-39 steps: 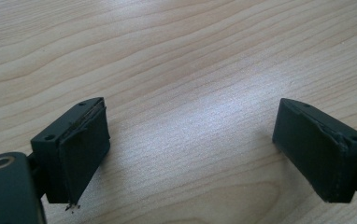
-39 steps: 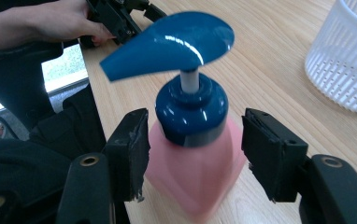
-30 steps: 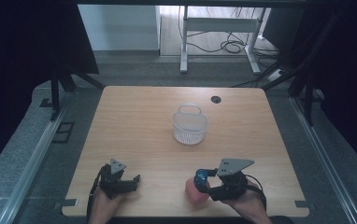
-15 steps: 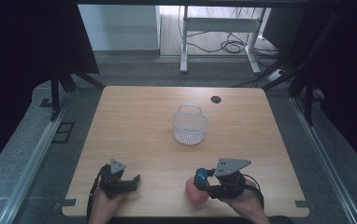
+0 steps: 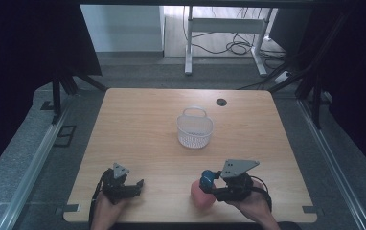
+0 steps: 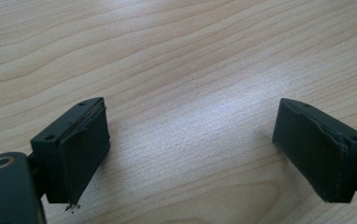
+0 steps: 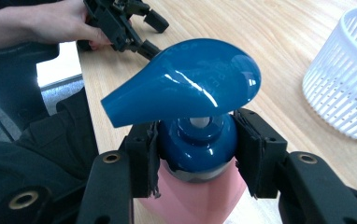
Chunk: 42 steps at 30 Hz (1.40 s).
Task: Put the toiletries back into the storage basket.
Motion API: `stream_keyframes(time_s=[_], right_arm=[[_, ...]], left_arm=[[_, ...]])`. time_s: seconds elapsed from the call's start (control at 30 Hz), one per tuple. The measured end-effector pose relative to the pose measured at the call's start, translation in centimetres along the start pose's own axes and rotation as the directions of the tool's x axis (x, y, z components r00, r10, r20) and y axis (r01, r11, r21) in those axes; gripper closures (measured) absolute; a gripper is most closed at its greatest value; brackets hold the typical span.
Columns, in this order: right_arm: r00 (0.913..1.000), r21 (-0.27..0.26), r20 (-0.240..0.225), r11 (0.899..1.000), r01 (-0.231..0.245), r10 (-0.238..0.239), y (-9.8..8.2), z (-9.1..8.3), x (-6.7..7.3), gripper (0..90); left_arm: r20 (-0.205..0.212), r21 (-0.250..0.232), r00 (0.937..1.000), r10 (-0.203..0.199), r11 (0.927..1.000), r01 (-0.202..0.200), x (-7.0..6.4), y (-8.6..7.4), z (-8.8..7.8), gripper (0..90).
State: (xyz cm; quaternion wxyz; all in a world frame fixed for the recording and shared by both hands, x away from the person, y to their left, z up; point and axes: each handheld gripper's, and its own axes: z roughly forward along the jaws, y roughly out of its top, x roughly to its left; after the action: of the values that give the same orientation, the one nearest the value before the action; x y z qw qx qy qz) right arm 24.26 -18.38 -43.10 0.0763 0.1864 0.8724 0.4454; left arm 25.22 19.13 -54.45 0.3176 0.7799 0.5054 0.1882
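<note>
Where the high view blurs it, right hand-held gripper (image 7: 195, 158) clenched on pump bottle (image 7: 190, 116) collar; left hand-held gripper (image 6: 200, 154) released.

light: dim, dark sides | glare: pump head (image 7: 190, 79) | focus: sharp close-ups

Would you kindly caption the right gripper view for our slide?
Right claw shut on pink pump bottle's glossy blue plastic collar, white perforated plastic basket beyond.
</note>
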Motion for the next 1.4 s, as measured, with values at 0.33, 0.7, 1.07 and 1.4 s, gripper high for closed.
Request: stream_keyframes(time_s=[0.33,0.7,1.07,1.4], right_arm=[[1.0,-0.019,0.003,1.0,-0.008,0.008,1.7,-0.3,-1.1,53.1],[0.9997,-0.025,0.021,1.0,-0.012,0.013,3.0,-0.2,-2.2,53.1],[0.9982,-0.029,0.048,0.999,-0.034,0.036,4.1,-0.3,-3.8,53.0],[0.9969,-0.026,0.069,0.999,-0.037,0.038,5.4,-0.2,-4.8,53.0]], left_arm=[[0.002,0.003,1.0,0.001,1.0,-0.001,0.0,0.0,0.0,10.6],[0.001,0.001,1.0,-0.004,1.0,0.004,0.0,0.0,0.0,10.6],[0.001,0.001,1.0,-0.001,1.0,0.001,0.0,0.0,0.0,10.6],[0.001,0.001,1.0,0.003,1.0,-0.003,0.0,0.0,0.0,10.6]])
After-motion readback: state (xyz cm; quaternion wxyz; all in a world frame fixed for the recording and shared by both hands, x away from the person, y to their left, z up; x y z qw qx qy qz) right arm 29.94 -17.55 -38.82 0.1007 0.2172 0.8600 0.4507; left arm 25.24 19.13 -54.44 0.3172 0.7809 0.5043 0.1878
